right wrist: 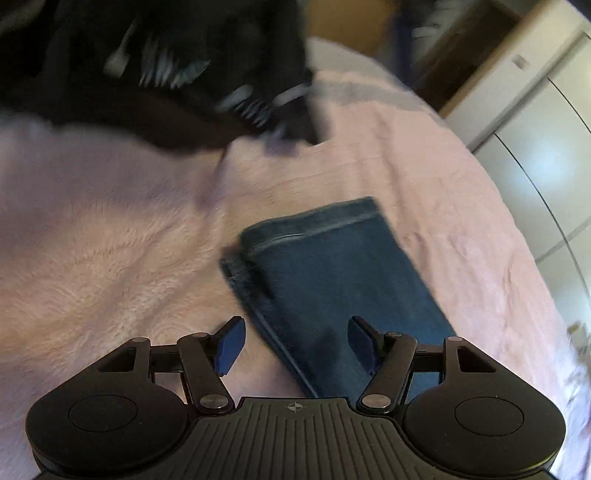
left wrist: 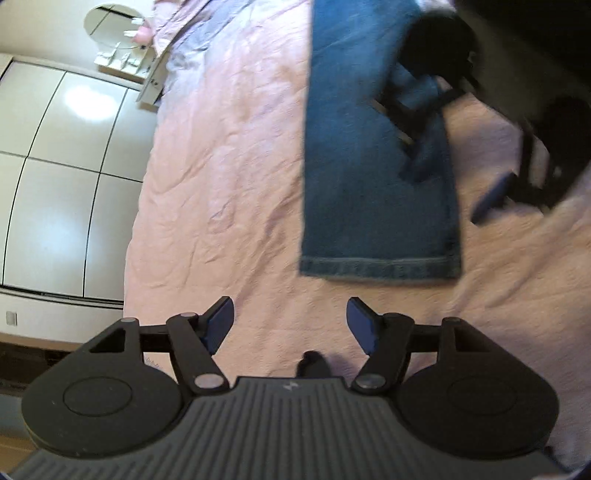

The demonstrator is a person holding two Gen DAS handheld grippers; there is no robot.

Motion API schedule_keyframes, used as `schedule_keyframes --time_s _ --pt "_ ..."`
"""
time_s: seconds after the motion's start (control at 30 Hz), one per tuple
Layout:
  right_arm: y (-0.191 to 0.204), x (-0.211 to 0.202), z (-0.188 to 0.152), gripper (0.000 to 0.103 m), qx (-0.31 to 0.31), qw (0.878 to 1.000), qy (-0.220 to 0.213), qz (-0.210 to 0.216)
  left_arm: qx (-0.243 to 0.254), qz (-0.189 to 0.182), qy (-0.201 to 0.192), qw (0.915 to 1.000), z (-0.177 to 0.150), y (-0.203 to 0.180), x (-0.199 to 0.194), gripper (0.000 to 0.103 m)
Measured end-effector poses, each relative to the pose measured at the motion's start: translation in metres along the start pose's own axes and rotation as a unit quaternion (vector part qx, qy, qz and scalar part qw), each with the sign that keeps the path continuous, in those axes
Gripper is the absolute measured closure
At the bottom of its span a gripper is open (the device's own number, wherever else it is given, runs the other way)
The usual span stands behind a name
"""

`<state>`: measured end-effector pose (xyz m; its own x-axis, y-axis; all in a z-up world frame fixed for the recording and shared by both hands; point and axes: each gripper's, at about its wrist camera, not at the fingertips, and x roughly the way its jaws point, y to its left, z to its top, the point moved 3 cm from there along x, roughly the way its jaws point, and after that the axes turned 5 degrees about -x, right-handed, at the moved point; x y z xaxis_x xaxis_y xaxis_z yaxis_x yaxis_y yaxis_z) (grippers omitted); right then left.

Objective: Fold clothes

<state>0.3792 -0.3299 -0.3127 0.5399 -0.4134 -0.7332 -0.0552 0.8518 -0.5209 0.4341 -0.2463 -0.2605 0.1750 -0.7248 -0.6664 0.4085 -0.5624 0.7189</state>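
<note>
A pair of blue jeans [left wrist: 373,177] lies flat on a pink bedspread [left wrist: 229,177], its stitched hem nearest the left wrist camera. My left gripper [left wrist: 290,317] hovers open over bare bedspread just short of that hem, with nothing between its pads. In the right wrist view the jeans [right wrist: 332,280] run away from the camera, hems stacked at the far end. My right gripper [right wrist: 295,334] is open above their left edge, holding nothing. It appears blurred over the jeans in the left wrist view, right gripper [left wrist: 447,162]. The left gripper [right wrist: 255,107] is a dark blur at the top.
The bed's left edge drops to a glossy white tiled floor [left wrist: 55,166]. A small round white table [left wrist: 110,26] with small items stands beyond it. Pale bedding [left wrist: 192,22] is bunched at the far end. White panels [right wrist: 535,166] lie to the right of the bed.
</note>
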Motion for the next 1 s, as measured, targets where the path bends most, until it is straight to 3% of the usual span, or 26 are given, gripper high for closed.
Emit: schedule_keyframes --time_s 0.27,0.3,0.33,0.37,0.43,0.57,0.7,0.77,0.87,0.93,1.0 --pt "0.028 0.036 0.011 0.039 -0.083 0.994 0.007 -0.070 -0.037 0.010 -0.012 0.9992 -0.010 0.018 0.008 0.036" --pt "0.029 0.035 0.011 0.042 -0.086 0.993 0.005 -0.075 -0.039 0.012 -0.011 0.9991 -0.011 0.020 0.007 0.036" --pt "0.029 0.035 0.012 0.056 -0.089 0.993 0.004 -0.079 -0.040 0.013 -0.010 0.9991 -0.013 0.021 0.006 0.036" --pt "0.026 0.031 0.013 0.073 -0.076 0.994 -0.001 -0.076 -0.040 0.016 -0.009 0.9991 -0.014 0.022 0.005 0.036" --pt "0.016 0.019 0.016 0.084 -0.043 0.996 -0.015 -0.077 -0.040 0.019 -0.007 0.9990 -0.017 0.025 0.003 0.036" --pt "-0.020 -0.014 0.019 0.088 0.043 0.994 -0.047 -0.088 -0.042 0.023 -0.002 0.9988 -0.015 0.031 0.002 0.036" --pt "-0.077 -0.061 0.013 0.089 0.169 0.977 -0.079 -0.099 -0.042 0.027 -0.006 0.9987 0.004 0.036 0.000 0.036" --pt "-0.118 -0.092 -0.006 0.089 0.250 0.956 -0.099 -0.114 -0.039 0.024 -0.015 0.9988 0.022 0.038 -0.002 0.036" --pt "-0.183 -0.142 -0.048 0.089 0.372 0.908 -0.138 -0.137 -0.028 0.017 -0.031 0.9990 0.053 0.036 -0.002 0.036" --pt "-0.216 -0.177 -0.100 0.089 0.459 0.858 -0.157 -0.169 -0.021 0.009 -0.042 0.9988 0.078 0.032 0.000 0.036" --pt "-0.241 -0.207 -0.157 0.089 0.540 0.801 -0.164 -0.199 -0.011 -0.002 -0.056 0.9984 0.106 0.025 0.006 0.036"
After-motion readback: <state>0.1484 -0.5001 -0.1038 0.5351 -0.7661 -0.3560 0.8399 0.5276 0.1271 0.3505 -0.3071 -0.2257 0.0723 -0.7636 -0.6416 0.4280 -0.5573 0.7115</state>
